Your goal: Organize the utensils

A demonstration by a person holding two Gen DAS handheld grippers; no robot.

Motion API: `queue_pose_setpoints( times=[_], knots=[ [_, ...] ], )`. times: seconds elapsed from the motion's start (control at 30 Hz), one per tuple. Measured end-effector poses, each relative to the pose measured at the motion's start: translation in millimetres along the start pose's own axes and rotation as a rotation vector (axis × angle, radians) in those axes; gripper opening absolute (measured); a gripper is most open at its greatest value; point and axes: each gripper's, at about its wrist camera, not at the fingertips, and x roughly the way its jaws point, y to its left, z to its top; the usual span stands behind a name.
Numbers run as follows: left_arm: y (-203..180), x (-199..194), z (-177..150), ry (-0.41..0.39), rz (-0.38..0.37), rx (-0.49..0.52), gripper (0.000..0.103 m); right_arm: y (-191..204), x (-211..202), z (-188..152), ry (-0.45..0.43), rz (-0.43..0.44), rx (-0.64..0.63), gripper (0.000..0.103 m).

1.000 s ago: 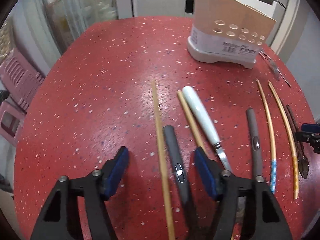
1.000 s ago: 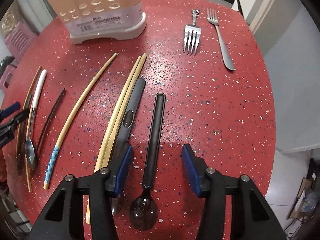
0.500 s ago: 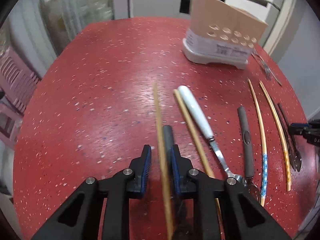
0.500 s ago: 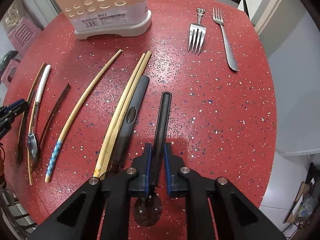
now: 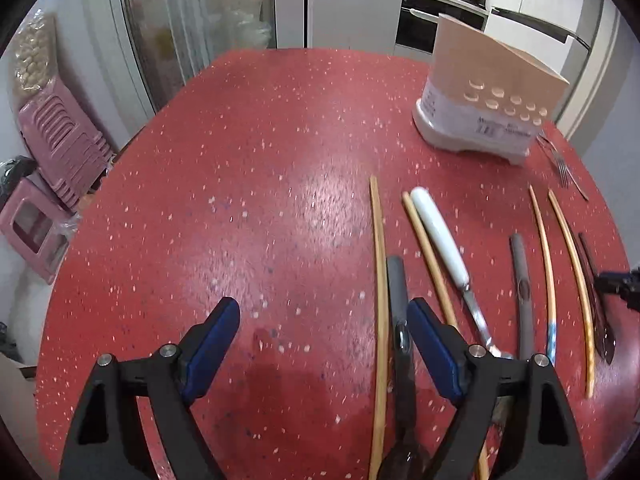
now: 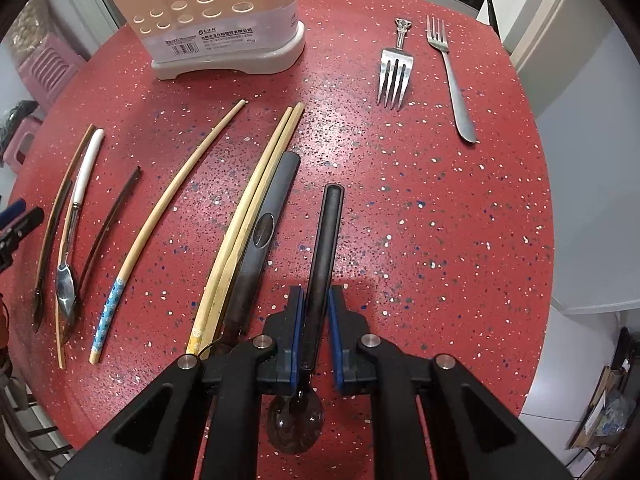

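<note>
the right gripper (image 6: 314, 328) is clamped on the black spoon (image 6: 326, 240), its blue pads pinching the handle close to the bowl end, so most of the handle sticks out toward the far side and the dark bowl sits under the claw's body; whether the spoon is off the red table (image 6: 460, 220) cannot be told. the left gripper (image 5: 320, 344) hangs with jaws wide apart and nothing between them, over bare table just left of a wooden chopstick (image 5: 380, 292) and a grey-handled spoon (image 5: 396, 284). the utensil holder (image 6: 216, 20) stands at the far side, its slanted top full of round holes. risks, as i judge them: the grip is far off the spoon's middle, so the long handle may swing or slip in the pads when tilted toward a hole; the grey-handled utensil (image 6: 264, 236) and the pair of chopsticks (image 6: 248, 216) lie just left of the claw and could be nudged; the left jaw could catch the chopstick beside it
</note>
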Motion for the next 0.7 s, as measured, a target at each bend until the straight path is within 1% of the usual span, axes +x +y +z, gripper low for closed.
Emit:
queue_pose_setpoints(
  times=[0.1, 0.2, 0.27, 0.4, 0.47, 0.5, 0.53, 0.6, 0.63, 0.67, 0.7],
  knots=[
    [-3, 8, 14, 0.002, 0.022, -0.015, 0.102, 0, 0, 0, -0.001, 0.001, 0.0, 0.014],
    [-6, 22, 26, 0.031, 0.024, -0.023, 0.102, 0, 1, 0, -0.003, 0.001, 0.002, 0.014],
    [-11, 29, 29, 0.046, 0.016, -0.008, 0.102, 0, 1, 0, -0.002, 0.001, 0.004, 0.014],
    [-29, 44, 40, 0.071, 0.035, 0.043, 0.102, -1, 2, 0, -0.003, 0.004, 0.005, 0.014],
    [-33, 50, 43, 0.091, 0.029, 0.055, 0.101, 0, 2, 0, -0.002, 0.003, 0.005, 0.014],
    [-33, 52, 43, 0.094, 0.013, 0.06, 0.101, 0, 2, 0, -0.001, 0.002, 0.003, 0.014],
    [-34, 52, 44, 0.093, -0.006, 0.061, 0.096, -1, 2, 0, 0.001, 0.002, 0.003, 0.014],
    [-34, 54, 48, 0.096, -0.023, 0.073, 0.092, 0, 3, 1, 0.008, 0.002, 0.001, 0.014],
    [-34, 54, 49, 0.093, -0.032, 0.082, 0.084, -1, 3, 2, 0.012, 0.003, 0.0, 0.014],
    [-35, 52, 50, 0.089, -0.038, 0.091, 0.073, -1, 3, 3, 0.016, 0.004, 0.001, 0.014],
    [-35, 53, 53, 0.089, -0.045, 0.096, 0.066, -1, 4, 4, 0.02, 0.005, 0.002, 0.014]
  ],
)
